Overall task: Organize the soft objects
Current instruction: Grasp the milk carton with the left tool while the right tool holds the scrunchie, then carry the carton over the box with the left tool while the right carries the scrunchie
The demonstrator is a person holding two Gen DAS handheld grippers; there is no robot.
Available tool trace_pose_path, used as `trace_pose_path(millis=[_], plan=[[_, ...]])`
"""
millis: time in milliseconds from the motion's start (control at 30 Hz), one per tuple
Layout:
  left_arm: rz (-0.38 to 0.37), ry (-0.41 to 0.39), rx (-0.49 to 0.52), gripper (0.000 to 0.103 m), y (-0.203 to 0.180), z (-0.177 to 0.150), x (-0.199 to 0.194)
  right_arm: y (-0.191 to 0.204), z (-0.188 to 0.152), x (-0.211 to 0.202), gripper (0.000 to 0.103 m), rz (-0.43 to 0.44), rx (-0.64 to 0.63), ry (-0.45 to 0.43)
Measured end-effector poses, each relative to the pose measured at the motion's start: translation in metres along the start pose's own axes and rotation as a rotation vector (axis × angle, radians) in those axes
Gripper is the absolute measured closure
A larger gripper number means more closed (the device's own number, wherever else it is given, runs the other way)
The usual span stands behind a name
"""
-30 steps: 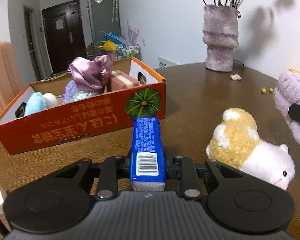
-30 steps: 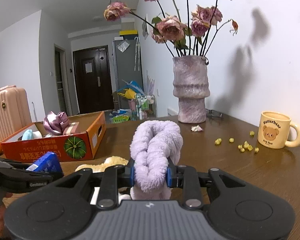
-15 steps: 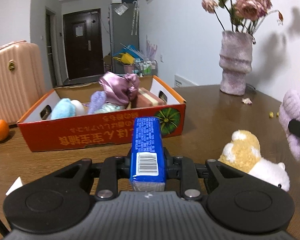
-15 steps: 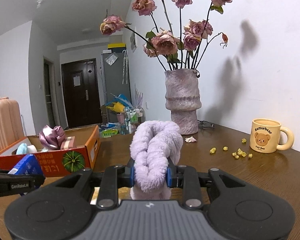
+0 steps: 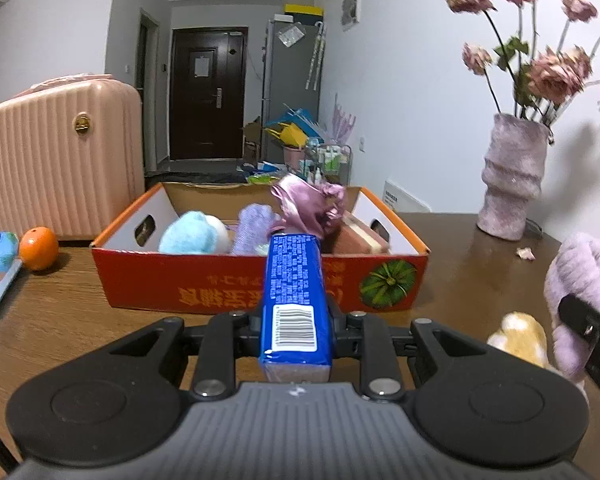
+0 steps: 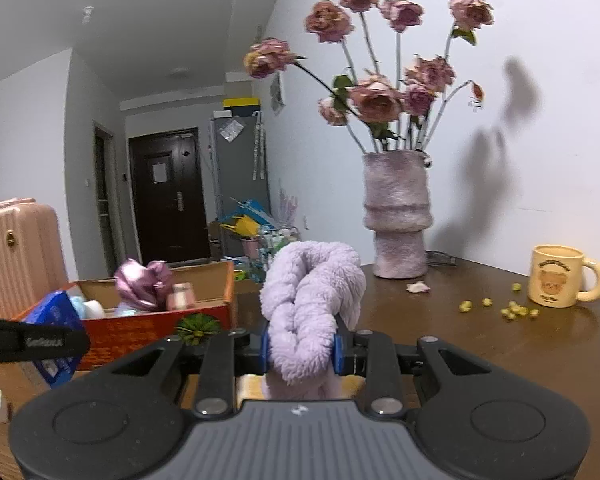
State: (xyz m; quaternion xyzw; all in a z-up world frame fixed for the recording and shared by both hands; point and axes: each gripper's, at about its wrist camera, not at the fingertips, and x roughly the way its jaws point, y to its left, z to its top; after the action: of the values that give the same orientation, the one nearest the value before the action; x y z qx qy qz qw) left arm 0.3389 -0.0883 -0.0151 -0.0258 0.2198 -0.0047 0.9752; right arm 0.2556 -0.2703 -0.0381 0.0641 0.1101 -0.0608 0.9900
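over the brown table [image 5: 452,280], both tools are travelling toward the orange cardboard box [image 5: 236,280], which is sitting larger and more squarely ahead in the left wrist view than a second ago. the left gripper [image 5: 296,320] is clamping its jaws tight on a blue packet [image 5: 294,284], the barcode end facing the camera and the far end now reaching up over the box's near wall. the right gripper [image 6: 302,346] is squeezing a fluffy lilac cloth [image 6: 310,296], knotted into a plump roll, with its jaws drawn nearly together. the left view has levelled out and risen: an orange [image 5: 39,248] and a pink suitcase [image 5: 56,160] are coming into sight at the left, while the yellow-and-white plush toy [image 5: 518,334] is slipping to the lower right edge, left lying on the table. inside the box a blue ball, a lilac item and a shiny purple fabric bundle [image 5: 308,204] are already sitting. judging by this, both carried items are nearing their drop, the packet first, and the plush is still waiting to be collected.
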Motion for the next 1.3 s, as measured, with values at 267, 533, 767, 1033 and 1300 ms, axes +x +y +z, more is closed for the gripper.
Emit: trace_pose_path(millis=[267, 533, 767, 1033, 1300], plan=[[0.021, -0.023, -0.054, 0.078, 0.021, 0.011, 0.005, 0.03, 0.002, 0.012, 0.076, 0.033, -0.009, -0.021], [0.04, -0.058, -0.067, 0.078, 0.034, 0.022, 0.013, 0.056, 0.005, 0.031, 0.076, 0.063, -0.015, -0.03], [0.051, -0.09, -0.087, 0.078, 0.044, 0.034, 0.026, 0.077, 0.008, 0.052, 0.076, 0.084, -0.011, -0.042], [0.067, -0.107, -0.1, 0.078, 0.053, 0.047, 0.047, 0.094, 0.016, 0.084, 0.076, 0.104, 0.026, -0.051], [0.092, -0.131, -0.1, 0.078, 0.059, 0.061, 0.067, 0.105, 0.023, 0.118, 0.076, 0.124, 0.073, -0.045]])
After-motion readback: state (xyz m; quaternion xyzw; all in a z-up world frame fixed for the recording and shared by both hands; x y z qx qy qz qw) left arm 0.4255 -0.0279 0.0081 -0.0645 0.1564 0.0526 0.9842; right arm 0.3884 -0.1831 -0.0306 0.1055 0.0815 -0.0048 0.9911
